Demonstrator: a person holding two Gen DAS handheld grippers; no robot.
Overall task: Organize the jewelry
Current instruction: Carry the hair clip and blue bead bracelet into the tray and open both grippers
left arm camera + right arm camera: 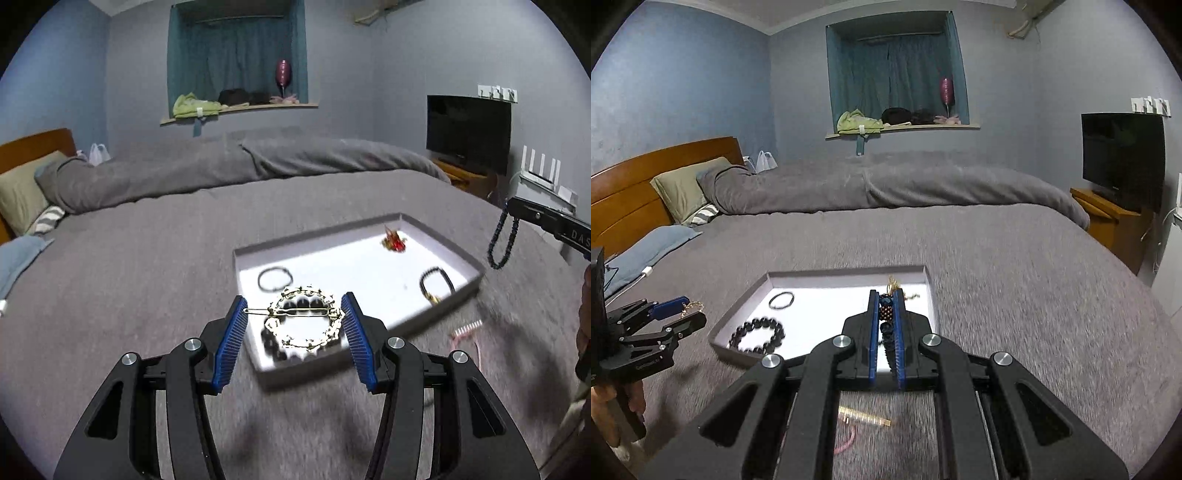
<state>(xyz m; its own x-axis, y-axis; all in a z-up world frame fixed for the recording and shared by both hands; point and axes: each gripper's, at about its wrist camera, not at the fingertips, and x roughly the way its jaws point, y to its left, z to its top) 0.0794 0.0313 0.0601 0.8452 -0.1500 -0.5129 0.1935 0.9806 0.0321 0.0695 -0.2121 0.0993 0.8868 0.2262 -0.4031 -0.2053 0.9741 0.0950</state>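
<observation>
A shallow white tray (391,221) lies on the grey bed. My left gripper (295,314) is shut on a round gold hair clip (301,320) and holds it above the tray's near corner. My right gripper (886,299) is shut on a dark blue bead bracelet (886,314), which hangs from its fingers as a loop in the left wrist view (502,240), right of the tray. In the tray lie a thin black ring (275,278), a red ornament (394,242), a black band with a gold charm (436,286) and a black bead bracelet (757,334).
A small pink comb (466,329) and a pink band (846,443) lie on the bedcover in front of the tray, with a gold comb (864,417) under my right gripper. Pillows and a rolled duvet lie at the far side. A TV stands at the right.
</observation>
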